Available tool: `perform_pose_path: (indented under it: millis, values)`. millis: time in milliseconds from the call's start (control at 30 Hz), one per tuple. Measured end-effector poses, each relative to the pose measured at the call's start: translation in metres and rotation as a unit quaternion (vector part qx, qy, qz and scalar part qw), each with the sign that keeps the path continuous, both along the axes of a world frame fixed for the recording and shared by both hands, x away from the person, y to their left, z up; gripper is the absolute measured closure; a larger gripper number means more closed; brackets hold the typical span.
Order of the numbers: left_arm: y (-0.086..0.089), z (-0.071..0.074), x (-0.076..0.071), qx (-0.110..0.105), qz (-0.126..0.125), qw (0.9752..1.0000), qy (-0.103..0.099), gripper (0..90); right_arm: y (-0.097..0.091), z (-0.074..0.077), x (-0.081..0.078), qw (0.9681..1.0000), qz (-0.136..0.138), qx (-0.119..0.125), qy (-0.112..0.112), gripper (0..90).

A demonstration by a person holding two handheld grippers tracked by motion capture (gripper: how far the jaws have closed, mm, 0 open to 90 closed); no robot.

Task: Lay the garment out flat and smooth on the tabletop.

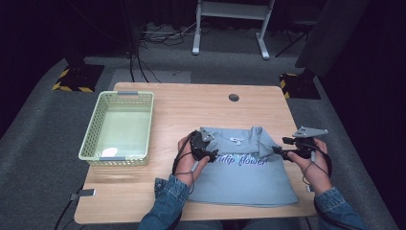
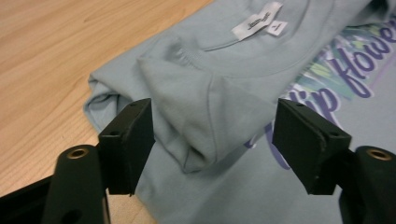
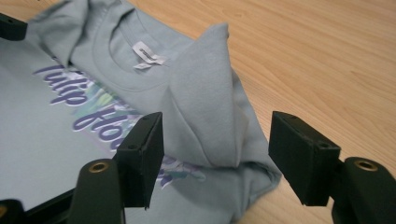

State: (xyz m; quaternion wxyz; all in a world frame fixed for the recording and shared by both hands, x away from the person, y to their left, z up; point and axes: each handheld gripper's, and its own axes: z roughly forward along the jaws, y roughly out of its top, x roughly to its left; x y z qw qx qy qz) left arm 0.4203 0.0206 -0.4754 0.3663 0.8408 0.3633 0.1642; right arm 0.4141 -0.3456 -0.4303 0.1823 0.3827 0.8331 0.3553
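A light blue T-shirt (image 1: 244, 177) with purple "tulip flower" lettering lies flat on the wooden table (image 1: 191, 108), both sleeves folded inward. My left gripper (image 1: 214, 154) is at the shirt's left shoulder. In the left gripper view it (image 2: 215, 135) stands open, and the folded sleeve (image 2: 196, 107) lies between the jaws without touching either. My right gripper (image 1: 277, 151) is at the right shoulder. In the right gripper view it (image 3: 217, 144) is open too, with the raised fold of the other sleeve (image 3: 205, 102) between the jaws and untouched. The neck label (image 3: 147, 57) faces up.
A pale green mesh basket (image 1: 95, 125) stands at the table's left side. A round cable hole (image 1: 233, 97) sits near the far edge. The shirt's hem lies close to the table's near edge. Cables and a stand's white legs (image 1: 261, 40) are on the floor beyond.
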Motion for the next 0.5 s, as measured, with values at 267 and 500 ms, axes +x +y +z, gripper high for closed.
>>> perform_pose_path:
  millis: [267, 500]
  values:
    - [-0.006, -0.008, 0.014, 0.02, -0.001, 0.9997, 0.01, 34.0, 0.011, -0.019, 0.024, 0.9998, 0.008, 0.018, 0.003, 36.7]
    - [-0.006, -0.004, 0.008, 0.015, -0.022, 0.999, 0.035, 83.3, 0.015, -0.028, 0.02, 0.9988, 0.04, 0.021, 0.017, 81.1]
